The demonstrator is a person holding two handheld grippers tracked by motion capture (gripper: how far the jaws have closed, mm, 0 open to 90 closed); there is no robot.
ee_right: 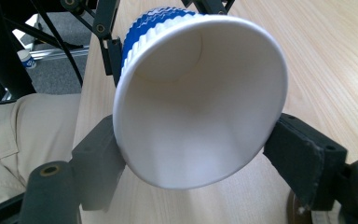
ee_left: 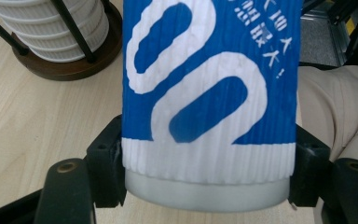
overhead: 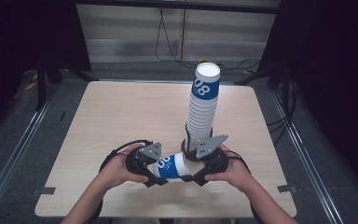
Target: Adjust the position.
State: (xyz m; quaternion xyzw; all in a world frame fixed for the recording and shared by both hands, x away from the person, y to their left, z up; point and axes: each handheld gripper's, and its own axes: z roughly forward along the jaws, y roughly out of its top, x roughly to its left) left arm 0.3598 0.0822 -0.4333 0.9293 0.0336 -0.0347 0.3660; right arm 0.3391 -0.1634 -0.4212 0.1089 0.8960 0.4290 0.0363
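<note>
A blue and white ribbed paper cup [overhead: 170, 167] lies on its side just above the front of the table, held from both ends. My left gripper [overhead: 157, 171] is shut on its base end; in the left gripper view both jaws press the cup [ee_left: 205, 93] at its white lower band, my left gripper [ee_left: 207, 170]. My right gripper [overhead: 192, 171] is shut on the mouth end; in the right gripper view the open mouth of the cup [ee_right: 200, 107] faces the camera, both jaws of my right gripper [ee_right: 198, 158] pressing its rim.
A tall stack of the same cups [overhead: 203, 107] stands on a round dark wooden base [overhead: 189, 153] with black rods, just behind my right gripper. The light wooden table [overhead: 121, 116] lies bare to the left and behind. The person's beige trousers [ee_right: 28, 126] are below the front edge.
</note>
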